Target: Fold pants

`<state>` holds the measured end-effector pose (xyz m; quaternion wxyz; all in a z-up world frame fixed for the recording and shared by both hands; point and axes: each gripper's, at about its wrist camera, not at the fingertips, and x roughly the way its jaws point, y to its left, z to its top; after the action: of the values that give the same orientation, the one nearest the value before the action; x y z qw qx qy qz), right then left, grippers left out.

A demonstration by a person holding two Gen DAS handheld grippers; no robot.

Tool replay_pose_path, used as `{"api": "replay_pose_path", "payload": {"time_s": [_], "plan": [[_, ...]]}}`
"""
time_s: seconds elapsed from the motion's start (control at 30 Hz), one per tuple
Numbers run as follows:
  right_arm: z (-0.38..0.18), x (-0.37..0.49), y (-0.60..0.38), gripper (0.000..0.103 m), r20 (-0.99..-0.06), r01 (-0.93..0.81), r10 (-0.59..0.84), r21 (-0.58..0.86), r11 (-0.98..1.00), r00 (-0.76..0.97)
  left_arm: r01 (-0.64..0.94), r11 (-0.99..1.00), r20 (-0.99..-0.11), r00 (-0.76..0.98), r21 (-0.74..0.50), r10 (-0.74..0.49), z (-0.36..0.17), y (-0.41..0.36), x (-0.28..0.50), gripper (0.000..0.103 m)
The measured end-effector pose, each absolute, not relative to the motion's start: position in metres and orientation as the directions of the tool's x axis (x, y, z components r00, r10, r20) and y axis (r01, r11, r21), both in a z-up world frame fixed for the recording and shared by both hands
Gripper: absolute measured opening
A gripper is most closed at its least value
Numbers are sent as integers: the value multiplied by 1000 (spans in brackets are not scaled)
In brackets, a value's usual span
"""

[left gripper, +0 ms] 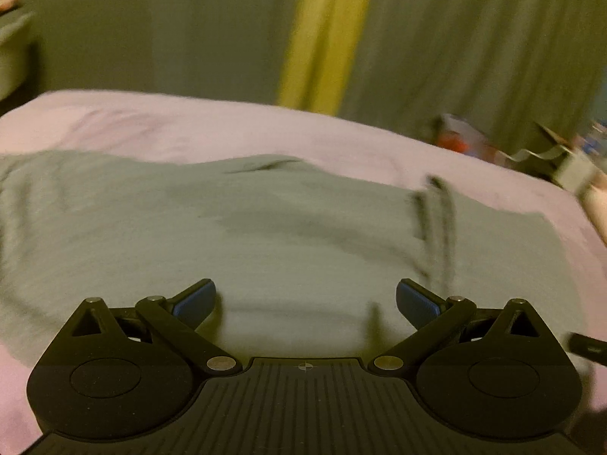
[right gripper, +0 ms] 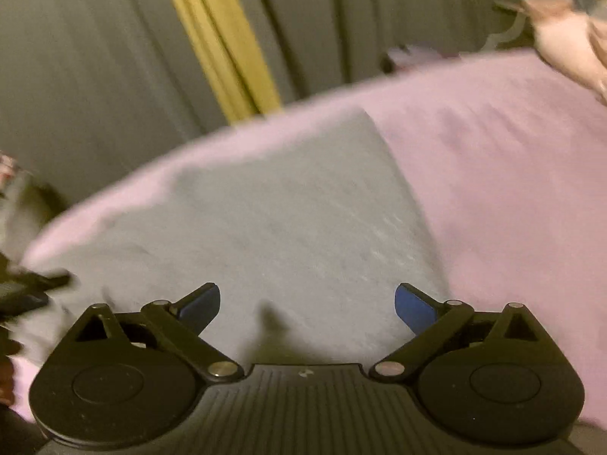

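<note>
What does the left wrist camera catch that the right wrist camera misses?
Only the left wrist view shows the dark drawstring on the pants and blurred clutter beyond the bed. Only the right wrist view shows a squared end of the pants and a blurred pinkish object top right. Both show the pink sheet, the grey curtain with a yellow strip, and open grippers, left gripper and right gripper.

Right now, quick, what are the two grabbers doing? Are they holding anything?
Left hand-held gripper: open, holding nothing, above the grey fabric pants.
Right hand-held gripper: open, holding nothing, above the same pants on the pink bedsheet.
</note>
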<state>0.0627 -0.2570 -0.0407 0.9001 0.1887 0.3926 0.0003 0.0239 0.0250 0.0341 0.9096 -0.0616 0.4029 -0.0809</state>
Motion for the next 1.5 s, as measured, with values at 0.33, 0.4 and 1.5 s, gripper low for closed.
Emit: {"api": "replay_pose_path", "payload": {"time_s": [0.33,0.4,1.5], "plan": [[-22,44,-254,99,-711,127,42,183,975,702,289,925,-792,490,-248,-365,17,-41,33,82],[-17,37,-262,99,-703,143,28,183,973,711,291,916,-799,460,-276,-387,14,-49,35,80],[-61,75,-293,99,-820,311,106,329,892,563,442,889,-819,461,-121,-341,9,-66,-6,11]]}}
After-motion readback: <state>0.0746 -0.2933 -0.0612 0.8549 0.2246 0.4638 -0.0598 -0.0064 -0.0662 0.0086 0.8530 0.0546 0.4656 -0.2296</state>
